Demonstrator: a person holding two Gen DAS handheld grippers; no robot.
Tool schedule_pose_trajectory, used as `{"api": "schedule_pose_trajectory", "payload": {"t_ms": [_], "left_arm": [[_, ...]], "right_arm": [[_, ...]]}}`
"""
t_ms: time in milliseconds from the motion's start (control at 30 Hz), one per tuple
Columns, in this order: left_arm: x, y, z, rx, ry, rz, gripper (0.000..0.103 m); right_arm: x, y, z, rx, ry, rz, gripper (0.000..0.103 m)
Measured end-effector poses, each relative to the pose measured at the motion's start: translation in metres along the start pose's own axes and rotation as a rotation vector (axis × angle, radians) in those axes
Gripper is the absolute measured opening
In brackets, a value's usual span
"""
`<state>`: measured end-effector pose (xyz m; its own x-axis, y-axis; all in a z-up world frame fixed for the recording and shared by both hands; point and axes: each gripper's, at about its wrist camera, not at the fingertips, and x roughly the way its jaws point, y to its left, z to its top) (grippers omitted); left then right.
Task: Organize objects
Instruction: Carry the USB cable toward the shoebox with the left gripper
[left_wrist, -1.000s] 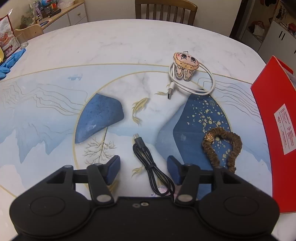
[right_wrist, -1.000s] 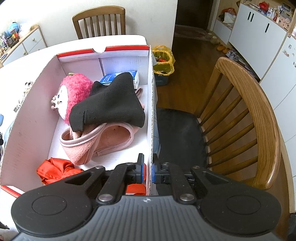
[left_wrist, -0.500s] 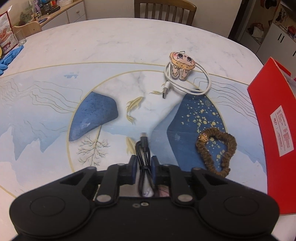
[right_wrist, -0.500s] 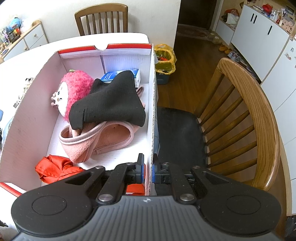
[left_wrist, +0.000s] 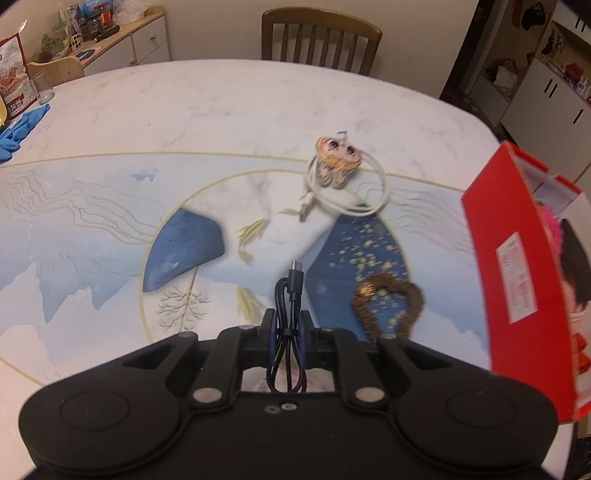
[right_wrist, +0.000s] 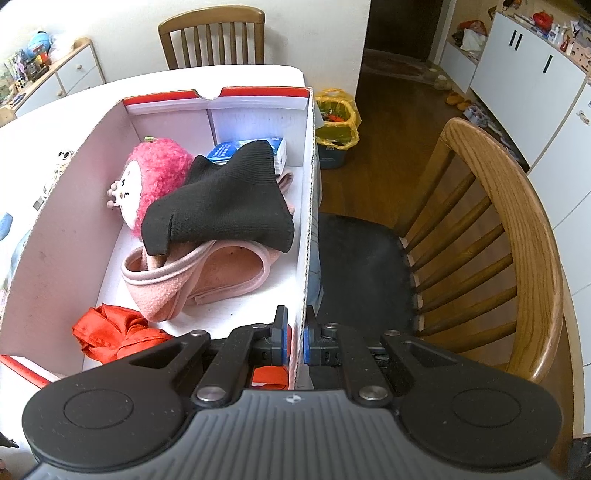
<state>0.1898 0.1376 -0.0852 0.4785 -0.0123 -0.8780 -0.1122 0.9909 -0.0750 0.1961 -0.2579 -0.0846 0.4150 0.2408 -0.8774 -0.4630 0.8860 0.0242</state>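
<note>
Black cable (left_wrist: 289, 295), bundled, pinched between the left gripper (left_wrist: 286, 325) pads above the table (left_wrist: 229, 110), plug end sticking out forward. Right gripper (right_wrist: 293, 332) clamped on the box (right_wrist: 309, 206) wall. Risk: loose loops may slide from the pinch or snag the box rim during transfer. Scrunchie (left_wrist: 388, 306) and white cable (left_wrist: 347, 192) remain out.

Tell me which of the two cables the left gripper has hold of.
The black cable, bundled and pinched in the left gripper. The white cable lies looped farther off on the table, around a small plush toy.
</note>
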Motion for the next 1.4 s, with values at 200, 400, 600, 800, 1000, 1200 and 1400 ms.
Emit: {"api": "schedule_pose_trajectory", "payload": {"t_ms": [200,400,600,800,1000,1200,1400], "left_arm": [[-0.024,-0.024,0.006,0.010,-0.022,-0.043,0.009],[-0.049,-0.058,0.016,0.055,-0.067,-0.106,0.009],[-0.065,-0.096,0.025,0.118,-0.093,-0.155,0.009],[-0.070,-0.135,0.038,0.176,-0.113,-0.187,0.009],[-0.071,-0.176,0.051,0.245,-0.126,-0.209,0.009],[-0.070,-0.214,0.065,0.319,-0.129,-0.230,0.009],[-0.052,-0.242,0.074,0.344,-0.076,-0.257,0.009]], "right_arm": [[-0.001,-0.003,0.000,-0.004,-0.007,0.018,0.008],[-0.003,-0.004,0.001,-0.012,-0.017,0.030,0.008],[-0.006,-0.006,0.000,-0.020,-0.025,0.039,0.007],[-0.007,-0.010,-0.001,-0.018,-0.027,0.058,0.007],[-0.009,-0.013,-0.002,-0.015,-0.031,0.075,0.007],[-0.009,-0.016,-0.002,-0.015,-0.035,0.092,0.007],[-0.009,-0.020,-0.003,-0.010,-0.036,0.110,0.007]]}}
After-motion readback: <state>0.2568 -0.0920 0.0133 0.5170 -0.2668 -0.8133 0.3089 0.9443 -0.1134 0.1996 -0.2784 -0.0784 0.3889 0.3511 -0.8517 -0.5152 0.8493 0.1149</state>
